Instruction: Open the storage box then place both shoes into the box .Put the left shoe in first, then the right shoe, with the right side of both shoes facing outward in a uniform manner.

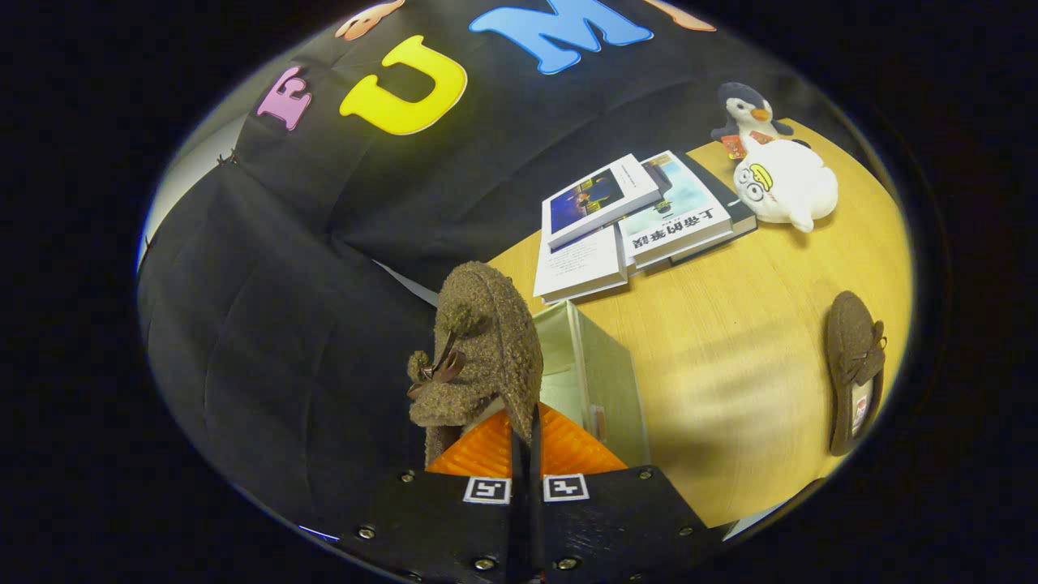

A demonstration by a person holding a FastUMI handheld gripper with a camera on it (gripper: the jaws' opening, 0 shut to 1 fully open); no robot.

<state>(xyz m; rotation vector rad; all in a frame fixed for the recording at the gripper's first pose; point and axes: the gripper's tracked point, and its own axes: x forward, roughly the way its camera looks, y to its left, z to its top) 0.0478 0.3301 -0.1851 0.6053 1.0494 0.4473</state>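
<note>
Here, in the gripper view, your gripper (525,422) has its fingers pressed together on the rim of a brown fuzzy shoe (478,349), pinching it so the shoe stands up off the worktop (730,373) just ahead of the fingers, its small ribbon bow facing the booth's black wall. Right beside the held shoe, touching or nearly so, stands the pale storage box (596,377) near the worktop's edge by the wall; you can see into part of its interior. The second brown shoe (853,369) lies flat on the worktop, well apart from the box. Beyond the box, a spread of books (632,219) rests toward the far edge, with a white plush toy (785,188) and a penguin plush (746,113) just beside them.
</note>
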